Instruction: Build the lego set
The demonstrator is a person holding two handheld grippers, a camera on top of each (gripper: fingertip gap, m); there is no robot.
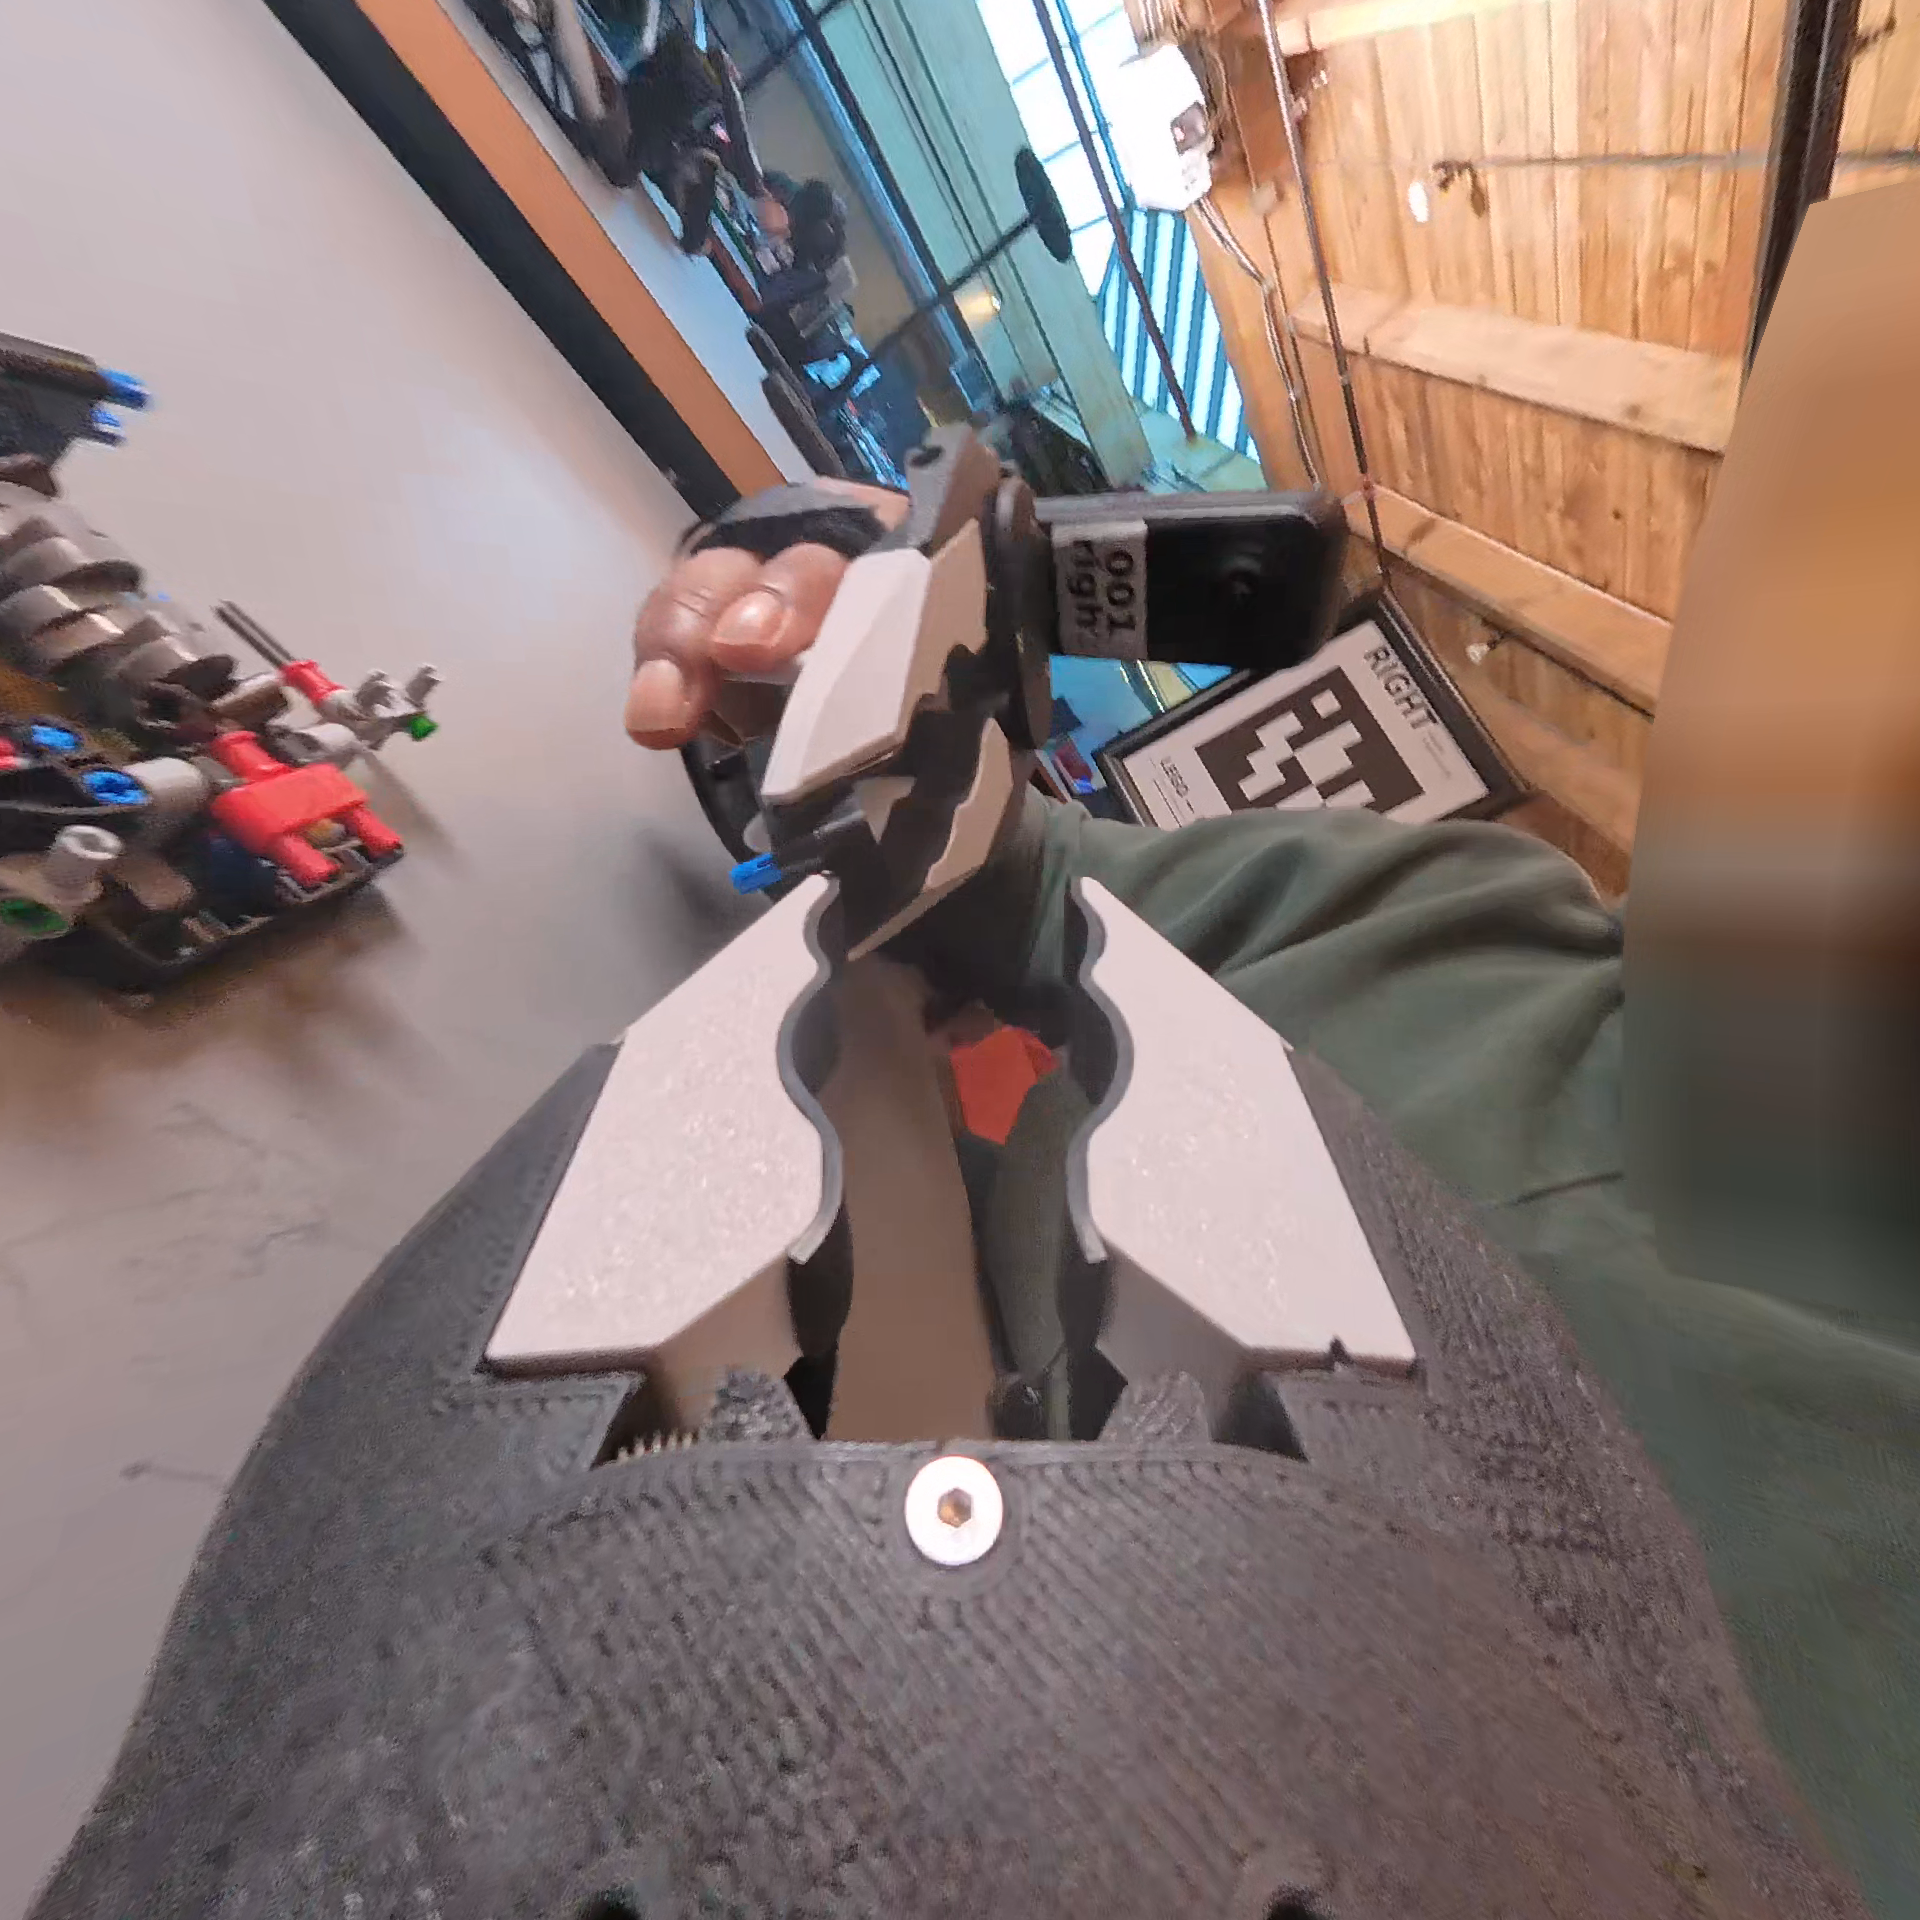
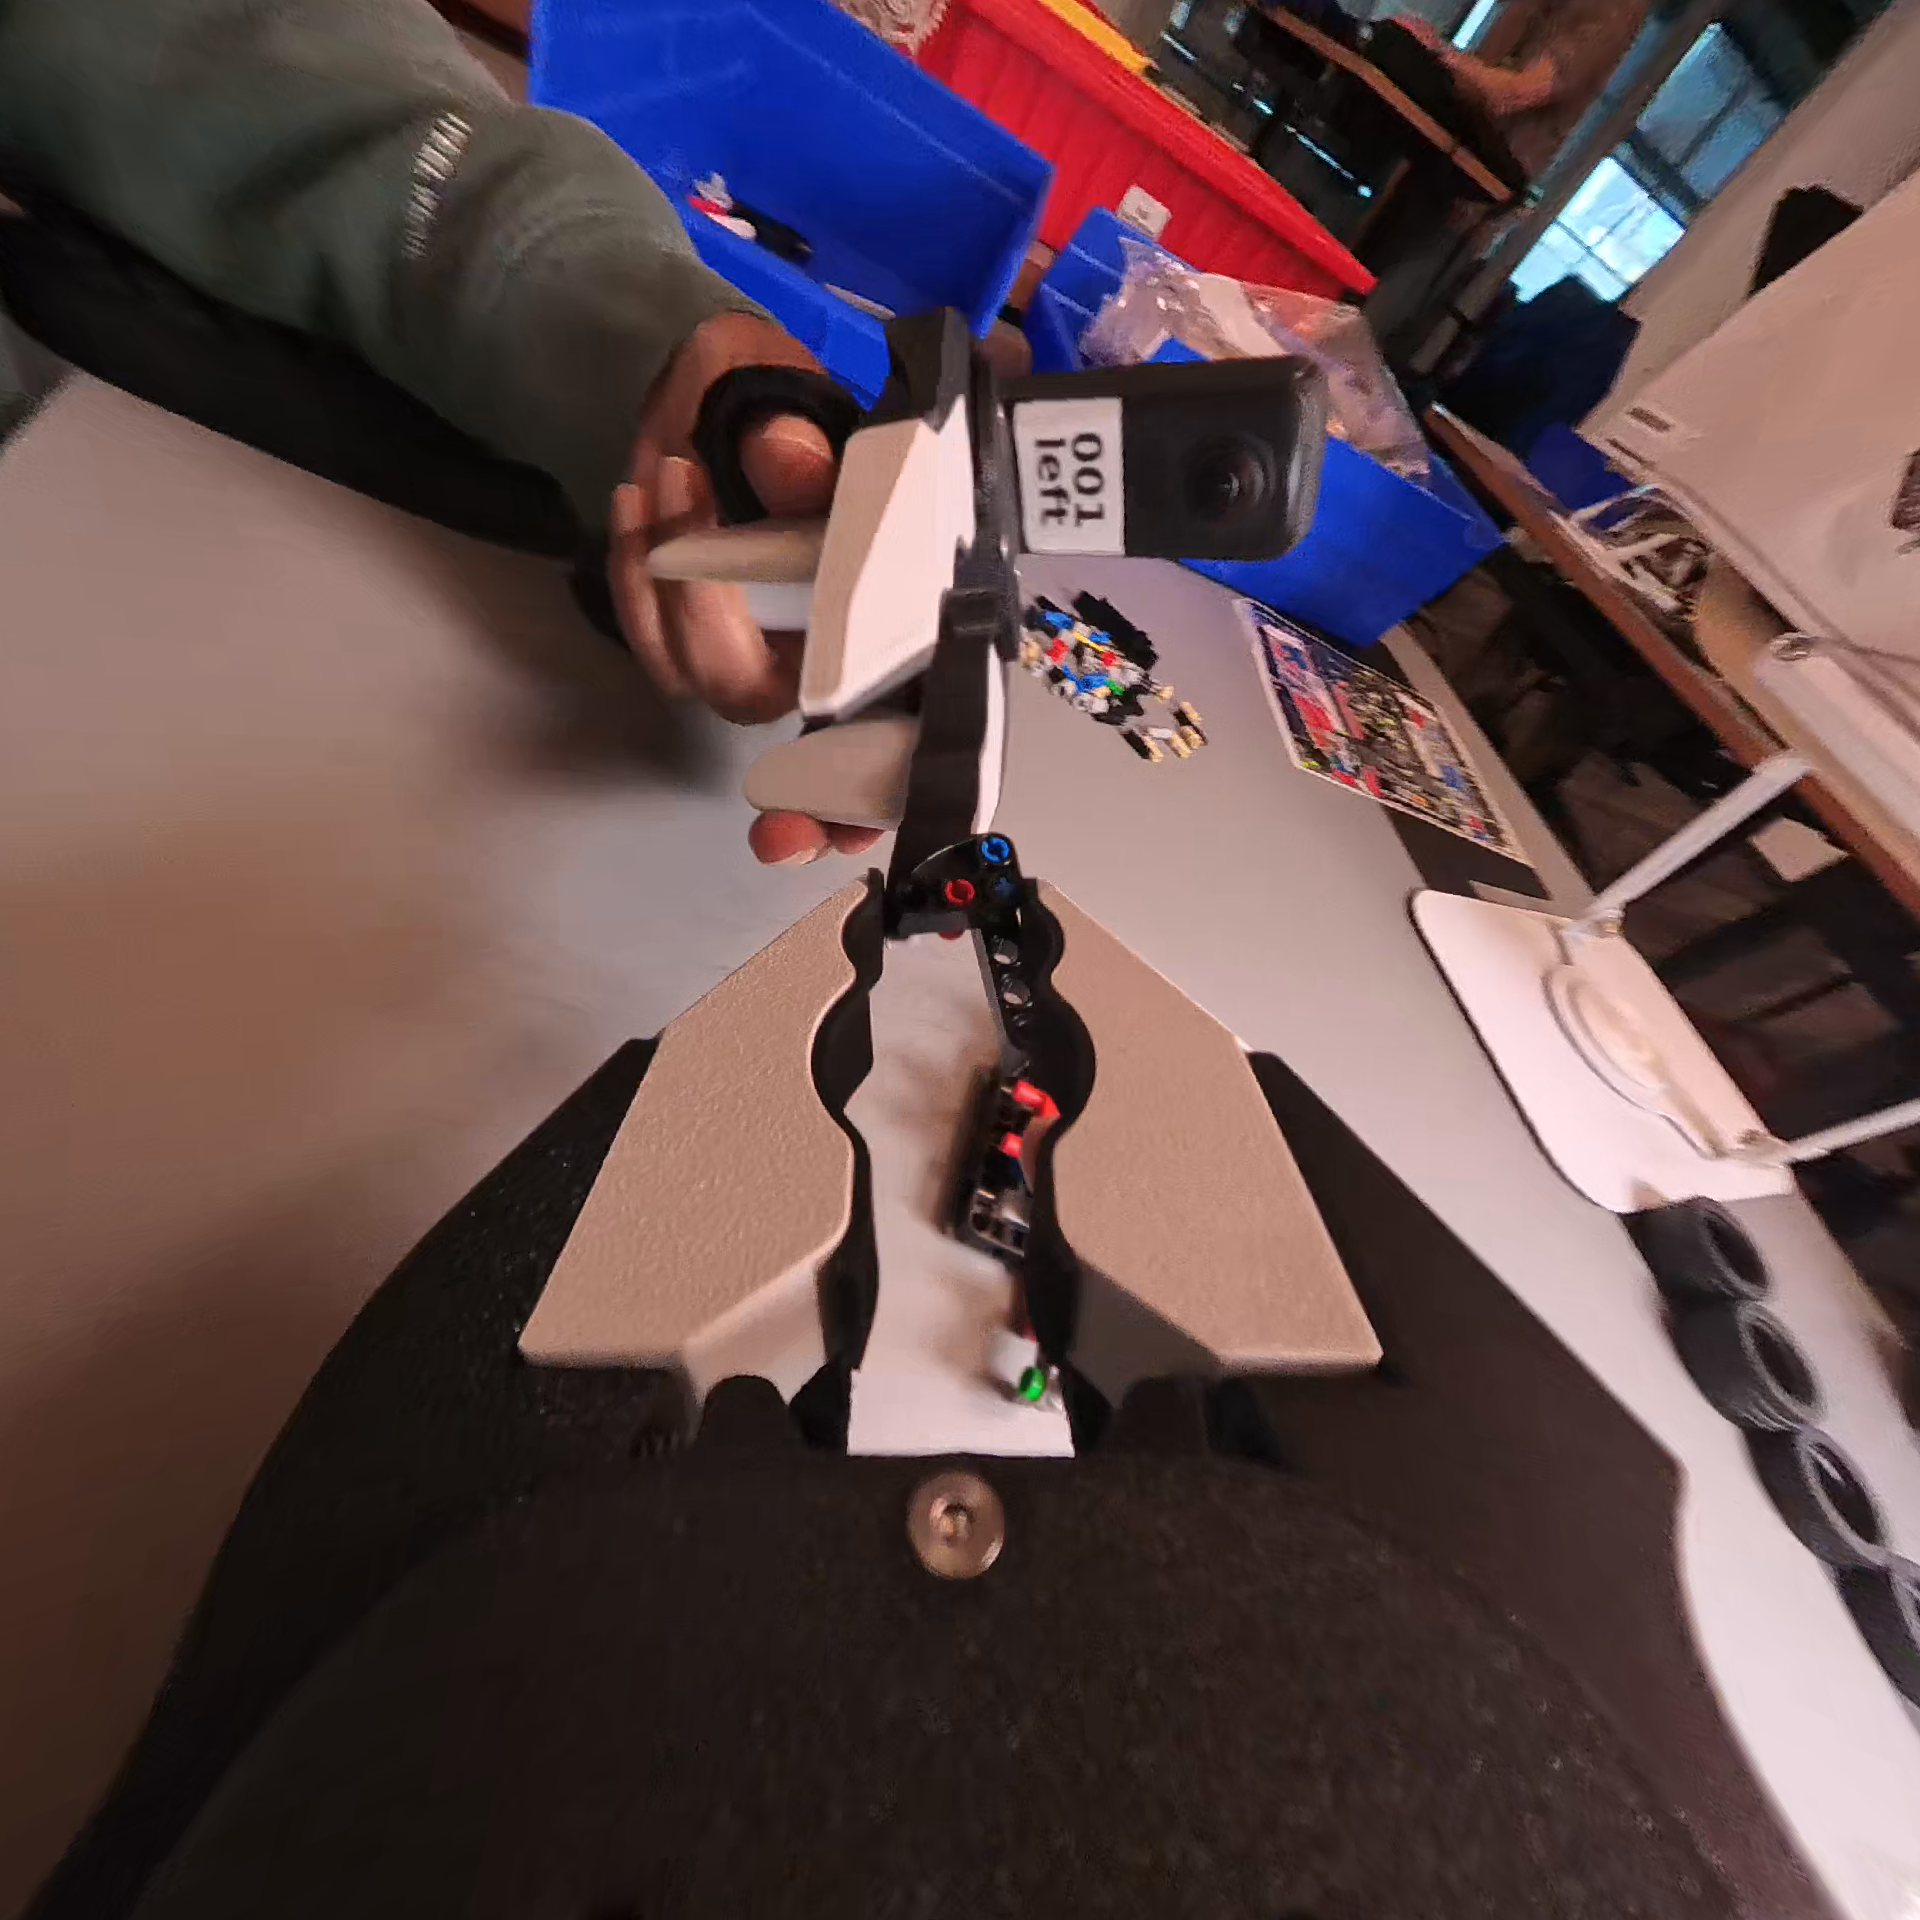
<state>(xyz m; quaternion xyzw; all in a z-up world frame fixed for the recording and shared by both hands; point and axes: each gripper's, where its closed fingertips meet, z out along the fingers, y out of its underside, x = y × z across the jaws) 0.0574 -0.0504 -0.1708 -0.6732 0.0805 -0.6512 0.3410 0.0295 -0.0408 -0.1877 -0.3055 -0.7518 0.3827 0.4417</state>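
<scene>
1. Grey tabletop [image 2: 1226,935] in the near ground.
2. Blue bins [image 2: 831,145] and a red bin [image 2: 1122,114] at its far edge.
3. Wooden plank wall [image 1: 1507,260], far right.
4. Daylit windows [image 1: 1049,114] beyond.
5. Framed black-and-white poster [image 1: 1320,727] against the planks.

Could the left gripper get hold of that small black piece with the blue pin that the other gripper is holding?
Probably yes. The left gripper is open and its tips almost meet the black piece, pinched in the right gripper, with nothing between them.
</scene>
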